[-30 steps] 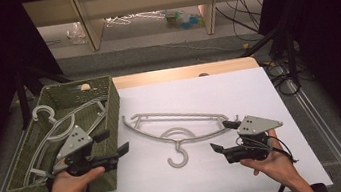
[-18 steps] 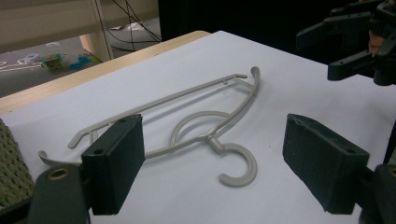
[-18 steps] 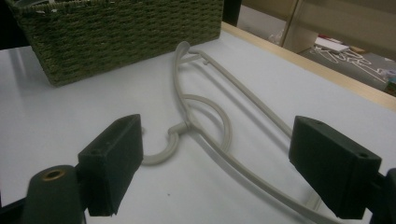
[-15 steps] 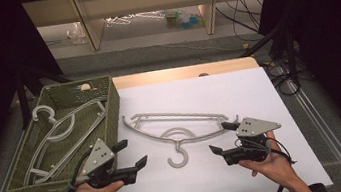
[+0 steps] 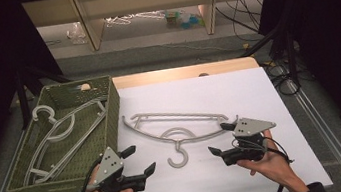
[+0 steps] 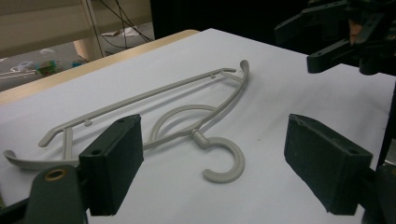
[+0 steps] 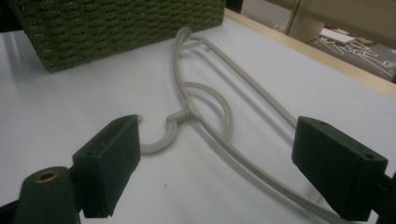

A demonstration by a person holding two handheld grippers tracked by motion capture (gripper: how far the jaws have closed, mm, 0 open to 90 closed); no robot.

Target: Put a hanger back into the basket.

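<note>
Hanger [image 5: 178,127], pale grey, lay flat on the white bench [image 5: 219,94] in the high view, its hook pointing toward the person, with a green woven basket [image 5: 110,115] just to its left (two more hangers [image 5: 58,137] lay inside it). The left gripper [image 5: 137,163] hovered near the hook with fingers wide and holding nothing; the right gripper [image 5: 221,142] sat just beside the hanger's right end, fingers apart, though whether they touched it was hard to tell. In the left gripper view, the hanger [image 6: 187,121] lay between and beyond the spread fingers [image 6: 114,163], the right gripper [image 6: 336,37] well beyond. In the right gripper view, the hanger [image 7: 205,112] ran between wide fingers [image 7: 109,161], the basket [image 7: 116,28] behind.
</note>
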